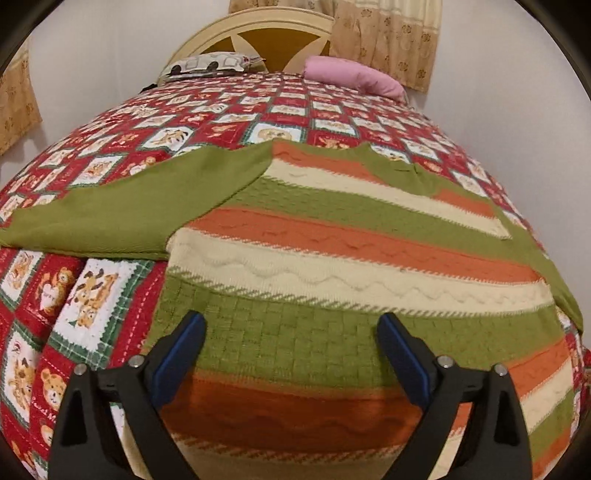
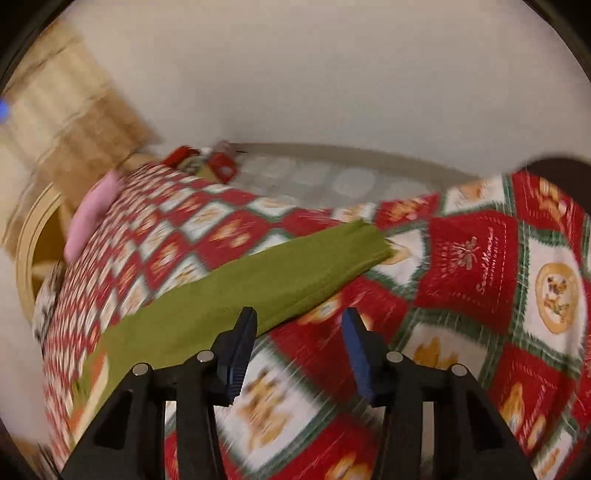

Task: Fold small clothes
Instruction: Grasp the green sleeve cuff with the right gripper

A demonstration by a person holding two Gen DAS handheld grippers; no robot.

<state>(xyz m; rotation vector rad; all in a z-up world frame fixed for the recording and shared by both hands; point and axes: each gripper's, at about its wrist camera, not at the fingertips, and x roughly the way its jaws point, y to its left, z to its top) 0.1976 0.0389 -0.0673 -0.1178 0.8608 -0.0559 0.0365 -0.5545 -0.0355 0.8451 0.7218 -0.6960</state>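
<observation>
A knitted sweater (image 1: 332,258) with green, orange and cream stripes lies spread flat on the bed. Its plain green left sleeve (image 1: 122,210) stretches out to the left. My left gripper (image 1: 291,325) is open and empty, hovering just over the sweater's lower green band. In the right wrist view, which is blurred, the other green sleeve (image 2: 258,280) lies stretched across the quilt. My right gripper (image 2: 299,325) is open and empty, close above the quilt just beside that sleeve's lower edge.
The bed is covered by a red, white and green patchwork quilt (image 1: 92,295) with bear pictures. A pink pillow (image 1: 354,77) and a patterned pillow (image 1: 210,64) lie by the cream headboard (image 1: 258,26). Curtains (image 1: 388,37) and white walls surround the bed.
</observation>
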